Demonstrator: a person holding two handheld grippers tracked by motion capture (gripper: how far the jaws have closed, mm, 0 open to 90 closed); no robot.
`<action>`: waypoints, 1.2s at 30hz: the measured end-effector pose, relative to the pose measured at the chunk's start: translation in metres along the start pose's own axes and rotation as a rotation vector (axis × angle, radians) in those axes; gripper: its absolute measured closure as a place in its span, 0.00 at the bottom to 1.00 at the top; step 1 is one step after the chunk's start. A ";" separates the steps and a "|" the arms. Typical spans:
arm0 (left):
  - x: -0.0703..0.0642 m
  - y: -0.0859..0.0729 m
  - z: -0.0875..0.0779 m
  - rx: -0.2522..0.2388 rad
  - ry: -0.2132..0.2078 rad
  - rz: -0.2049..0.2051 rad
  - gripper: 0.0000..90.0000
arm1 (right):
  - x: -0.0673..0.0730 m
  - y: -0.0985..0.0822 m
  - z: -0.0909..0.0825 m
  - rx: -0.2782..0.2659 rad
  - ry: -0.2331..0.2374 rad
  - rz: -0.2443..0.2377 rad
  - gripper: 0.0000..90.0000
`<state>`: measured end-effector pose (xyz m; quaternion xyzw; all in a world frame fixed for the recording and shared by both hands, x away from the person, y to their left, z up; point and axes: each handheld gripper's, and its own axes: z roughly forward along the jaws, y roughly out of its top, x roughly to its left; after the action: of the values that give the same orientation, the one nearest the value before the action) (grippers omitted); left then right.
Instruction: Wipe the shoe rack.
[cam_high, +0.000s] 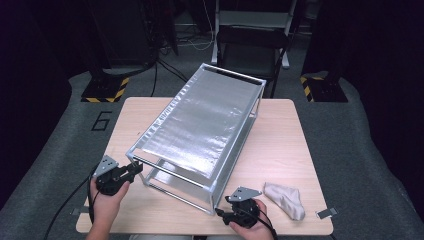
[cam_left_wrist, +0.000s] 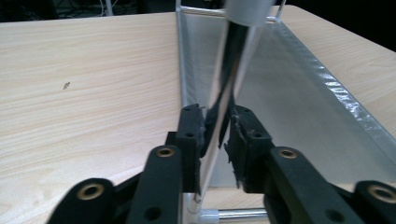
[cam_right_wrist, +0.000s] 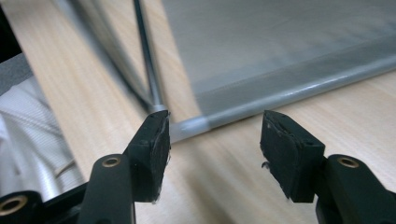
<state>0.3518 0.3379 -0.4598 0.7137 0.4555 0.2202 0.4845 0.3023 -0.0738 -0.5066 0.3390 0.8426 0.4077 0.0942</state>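
Metal rack (cam_high: 200, 135) held at its near-left corner on the bench (cam_high: 280, 150).
Left claw (cam_left_wrist: 218, 135) clenches an upright post to steady it; right claw (cam_right_wrist: 212, 140), jaws apart, nears the rack's bottom rail.

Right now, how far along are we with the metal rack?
Done: the left gripper is clamped on a chrome upright of the silver two-shelf metal rack at its near left corner. In hand: the right gripper, jaws open, sits at the near right corner. Left: gripping that side. The crumpled beige cloth lies untouched.
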 end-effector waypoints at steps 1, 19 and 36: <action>0.000 0.000 0.001 0.001 0.002 0.004 0.87 | 0.001 0.000 -0.001 0.006 0.002 -0.009 0.47; -0.004 0.002 0.003 0.013 0.010 0.030 0.89 | 0.007 -0.002 0.002 0.006 0.013 -0.023 0.47; -0.018 0.001 0.003 0.025 -0.036 0.081 0.89 | -0.021 -0.007 -0.002 0.000 -0.038 0.063 0.58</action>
<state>0.3451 0.3206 -0.4582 0.7413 0.4199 0.2210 0.4746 0.3137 -0.0912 -0.5129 0.3732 0.8295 0.4039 0.0971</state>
